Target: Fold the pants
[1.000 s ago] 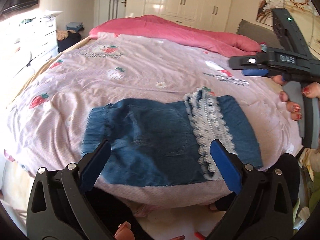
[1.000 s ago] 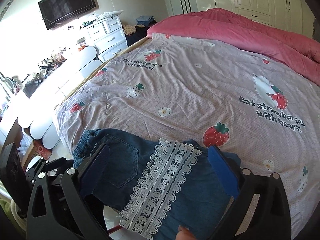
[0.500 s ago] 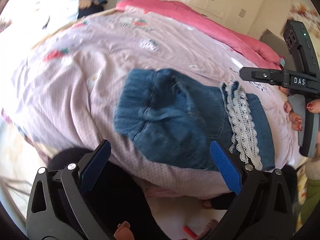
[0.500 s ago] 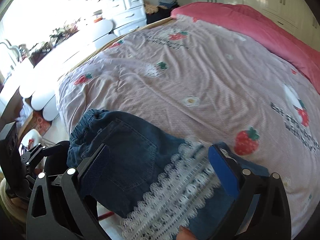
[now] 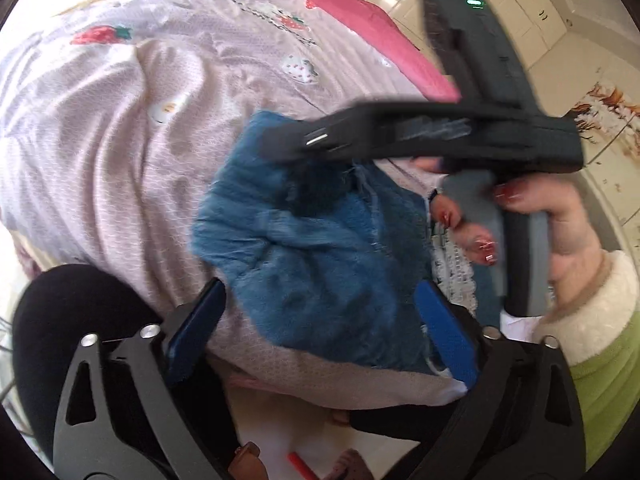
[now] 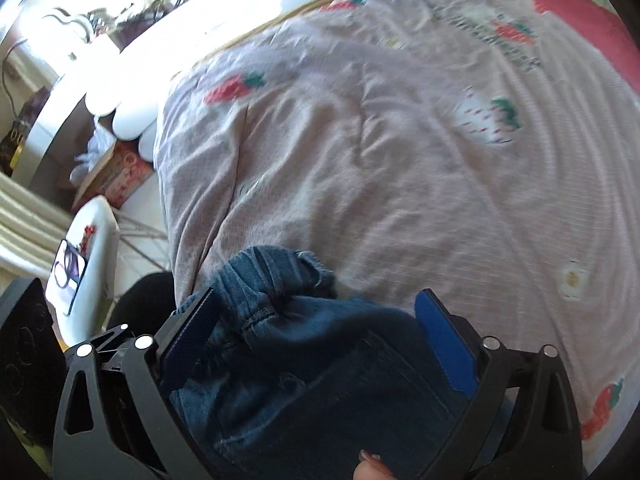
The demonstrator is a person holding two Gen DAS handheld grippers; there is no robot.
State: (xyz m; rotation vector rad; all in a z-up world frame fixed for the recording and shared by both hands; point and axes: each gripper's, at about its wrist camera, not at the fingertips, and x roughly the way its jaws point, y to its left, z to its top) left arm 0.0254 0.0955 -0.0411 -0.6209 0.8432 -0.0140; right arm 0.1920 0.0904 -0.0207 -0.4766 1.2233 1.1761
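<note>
The denim pants (image 5: pixel 320 256) lie bunched at the near edge of the bed, filling the centre of the left wrist view, with their white lace trim (image 5: pixel 456 268) at centre right. In the right wrist view the pants (image 6: pixel 304 368) sit at the bottom centre, gathered waistband uppermost. The left tongs (image 5: pixel 320 328) stand spread wide above the denim, holding nothing. The right tongs (image 6: pixel 320 340) are likewise spread, with the fabric lying between the blue pads (image 6: pixel 448 344); whether they touch it is unclear. A pink strawberry-print bedspread (image 5: pixel 120 128) covers the bed, and a darker pink quilt (image 5: pixel 352 28) lies at upper centre.
</note>
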